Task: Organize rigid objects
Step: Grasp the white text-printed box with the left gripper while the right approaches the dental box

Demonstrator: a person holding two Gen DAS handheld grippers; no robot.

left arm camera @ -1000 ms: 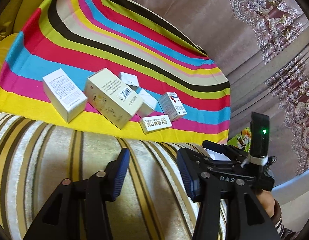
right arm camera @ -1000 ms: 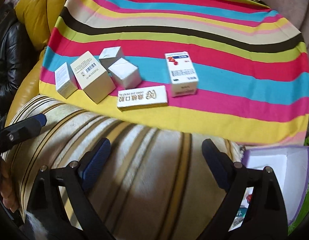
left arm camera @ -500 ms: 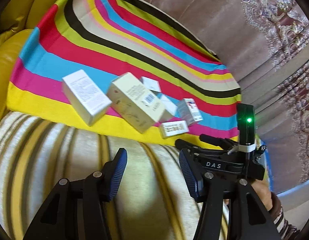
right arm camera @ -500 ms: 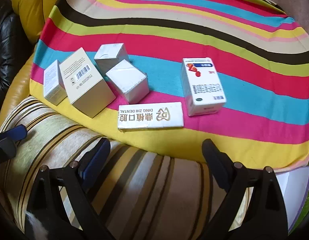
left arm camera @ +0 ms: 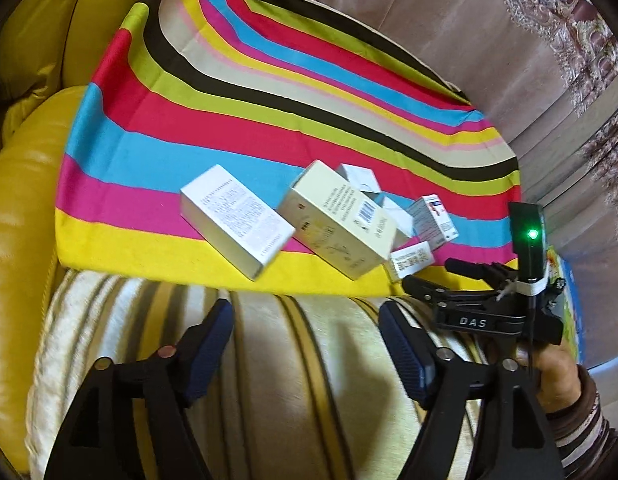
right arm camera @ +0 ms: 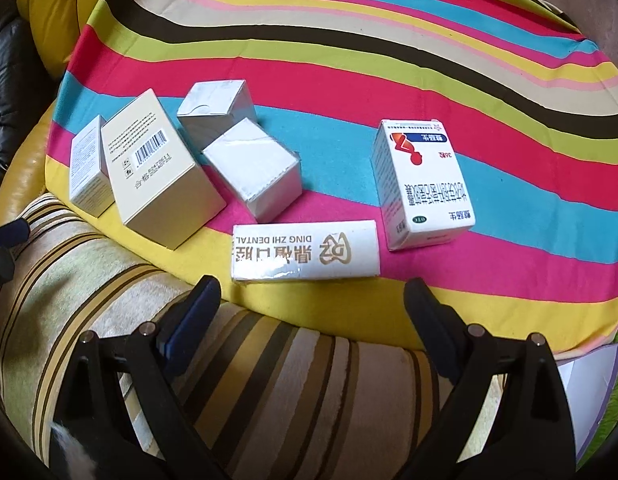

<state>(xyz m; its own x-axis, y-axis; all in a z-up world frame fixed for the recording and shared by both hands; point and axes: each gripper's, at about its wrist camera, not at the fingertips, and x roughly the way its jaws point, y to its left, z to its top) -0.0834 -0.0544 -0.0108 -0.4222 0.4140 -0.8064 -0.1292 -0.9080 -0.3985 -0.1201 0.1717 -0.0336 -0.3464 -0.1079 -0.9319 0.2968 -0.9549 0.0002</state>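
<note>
Several cardboard boxes lie on a striped cloth. A long white dental box lies nearest, just ahead of my open, empty right gripper. A white medicine box with red and blue print lies to its right. Two small white boxes sit behind, a beige barcode box and a white box at the left. My left gripper is open and empty over the striped cushion, short of the white text box and the beige box. The right gripper's body shows in the left wrist view.
A yellow leather sofa borders the cloth on the left. A dark leather item lies at the far left. A white open box with purple edge sits low right. Patterned curtains hang behind.
Both grippers have moved forward toward the boxes. The dental box now lies close in front of the right gripper. Nothing has been taken hold of.
</note>
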